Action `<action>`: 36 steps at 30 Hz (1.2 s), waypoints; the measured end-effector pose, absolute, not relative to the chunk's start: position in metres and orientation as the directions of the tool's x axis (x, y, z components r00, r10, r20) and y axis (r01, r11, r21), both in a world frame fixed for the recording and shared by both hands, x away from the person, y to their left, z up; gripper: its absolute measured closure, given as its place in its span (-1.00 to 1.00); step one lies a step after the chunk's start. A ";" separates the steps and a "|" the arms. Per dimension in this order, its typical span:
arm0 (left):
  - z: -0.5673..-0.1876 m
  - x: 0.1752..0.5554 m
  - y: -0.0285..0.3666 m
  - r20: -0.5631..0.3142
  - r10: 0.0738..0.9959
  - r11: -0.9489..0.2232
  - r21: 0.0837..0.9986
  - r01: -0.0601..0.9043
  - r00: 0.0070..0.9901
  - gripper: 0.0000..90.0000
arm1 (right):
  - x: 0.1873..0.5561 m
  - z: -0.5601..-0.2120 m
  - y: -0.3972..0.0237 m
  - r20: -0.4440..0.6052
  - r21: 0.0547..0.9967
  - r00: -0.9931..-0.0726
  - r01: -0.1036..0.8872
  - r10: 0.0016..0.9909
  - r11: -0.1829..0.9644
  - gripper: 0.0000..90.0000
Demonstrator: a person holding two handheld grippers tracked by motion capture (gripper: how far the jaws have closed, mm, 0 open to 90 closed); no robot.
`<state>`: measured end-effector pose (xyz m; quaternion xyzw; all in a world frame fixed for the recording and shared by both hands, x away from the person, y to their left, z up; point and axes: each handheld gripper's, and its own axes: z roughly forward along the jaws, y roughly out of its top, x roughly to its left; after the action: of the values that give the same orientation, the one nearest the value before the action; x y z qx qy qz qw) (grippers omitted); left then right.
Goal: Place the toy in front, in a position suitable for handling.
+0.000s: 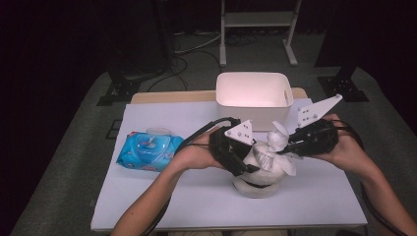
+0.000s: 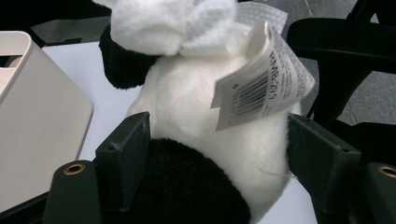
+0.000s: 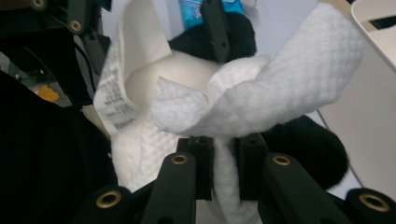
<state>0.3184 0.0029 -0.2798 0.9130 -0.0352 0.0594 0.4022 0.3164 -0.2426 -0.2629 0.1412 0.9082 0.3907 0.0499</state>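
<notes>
A black-and-white plush toy (image 1: 263, 172) sits on the white board near the front middle. My left gripper (image 1: 247, 166) comes in from the left and is shut on the toy's body (image 2: 196, 107), one pad on each side. A paper tag (image 2: 261, 79) with a barcode hangs from the toy. My right gripper (image 1: 286, 146) reaches in from the right and is shut on a white wipe (image 3: 280, 88). The crumpled wipe (image 1: 279, 139) lies against the top of the toy (image 3: 154, 79).
A white plastic bin (image 1: 253, 93) stands just behind the toy, close to both grippers. A blue pack of wet wipes (image 1: 147, 150) lies at the left of the white board (image 1: 196, 196). Grey floor and dark stands surround the table.
</notes>
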 end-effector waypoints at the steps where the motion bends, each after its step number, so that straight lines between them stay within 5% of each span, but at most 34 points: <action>1: -0.280 0.318 0.003 0.136 -0.018 -0.675 0.729 -0.112 0.991 -0.44 | 0.316 -0.261 -0.238 0.013 0.720 -0.957 0.210 0.289 0.662 0.77; 9: -0.283 0.320 0.000 0.124 -0.028 -0.680 0.725 -0.110 0.992 -0.47 | 0.311 -0.253 -0.213 -0.004 0.722 -0.977 0.146 0.215 0.677 0.77; 36: -0.276 0.315 0.022 0.111 0.004 -0.602 0.794 -0.086 0.994 -0.53 | 0.316 -0.269 -0.252 0.047 0.713 -0.950 0.249 0.310 0.655 0.76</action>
<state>0.3151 0.0216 -0.2765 0.8935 -0.0231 0.0506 0.4456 0.3157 -0.2525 -0.2688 0.1536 0.9089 0.3857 0.0394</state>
